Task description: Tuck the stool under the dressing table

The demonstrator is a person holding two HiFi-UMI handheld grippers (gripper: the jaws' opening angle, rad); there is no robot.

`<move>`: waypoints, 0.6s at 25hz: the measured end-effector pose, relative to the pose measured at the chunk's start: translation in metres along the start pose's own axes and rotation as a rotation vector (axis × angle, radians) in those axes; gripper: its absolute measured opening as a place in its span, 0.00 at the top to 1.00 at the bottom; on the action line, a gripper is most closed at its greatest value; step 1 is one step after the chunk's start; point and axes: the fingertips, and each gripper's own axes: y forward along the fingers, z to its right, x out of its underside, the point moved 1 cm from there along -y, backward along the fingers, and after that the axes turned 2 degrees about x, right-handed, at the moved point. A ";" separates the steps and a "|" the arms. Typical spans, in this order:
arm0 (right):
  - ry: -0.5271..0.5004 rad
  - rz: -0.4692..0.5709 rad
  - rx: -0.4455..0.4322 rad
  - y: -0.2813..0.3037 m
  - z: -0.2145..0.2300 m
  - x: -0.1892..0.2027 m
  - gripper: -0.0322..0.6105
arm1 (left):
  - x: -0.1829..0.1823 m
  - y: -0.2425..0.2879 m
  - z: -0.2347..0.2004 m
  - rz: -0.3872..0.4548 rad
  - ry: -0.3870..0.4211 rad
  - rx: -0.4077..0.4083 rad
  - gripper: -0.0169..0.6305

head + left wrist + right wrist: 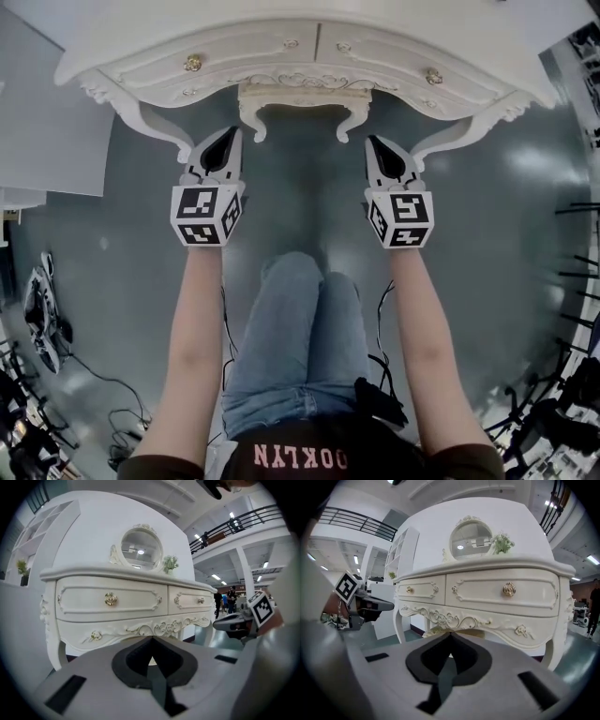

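The white carved dressing table [309, 52] fills the top of the head view. The cream stool [300, 98] stands under it between its legs, with only the front edge showing. My left gripper [228, 131] is shut and empty, held in the air in front of the table's left leg. My right gripper [373, 141] is also shut and empty, in front of the right leg. Neither touches the stool. In the left gripper view, the table's drawers [112, 599] are close ahead of the left gripper [152, 639]. The right gripper view has the stool [440, 631] just beyond the right gripper [451, 634].
A round mirror [140, 548] stands on the table top. The person's jeans-clad legs [300, 328] are below the grippers. A white panel [47, 112] is at the left. Cables and gear [42, 309] lie on the grey floor at both sides.
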 end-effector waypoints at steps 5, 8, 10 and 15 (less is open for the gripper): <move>0.000 -0.036 -0.003 -0.029 -0.004 -0.060 0.95 | -0.066 -0.028 0.007 0.009 -0.015 0.013 0.97; -0.005 -0.057 -0.003 -0.045 -0.003 -0.099 0.95 | -0.107 -0.045 0.009 0.016 -0.036 0.018 0.97; -0.007 -0.057 -0.007 -0.057 -0.002 -0.129 0.95 | -0.136 -0.058 0.012 0.022 -0.051 0.018 0.97; -0.021 -0.052 -0.011 -0.085 -0.005 -0.198 0.95 | -0.202 -0.087 0.016 0.027 -0.050 0.011 0.97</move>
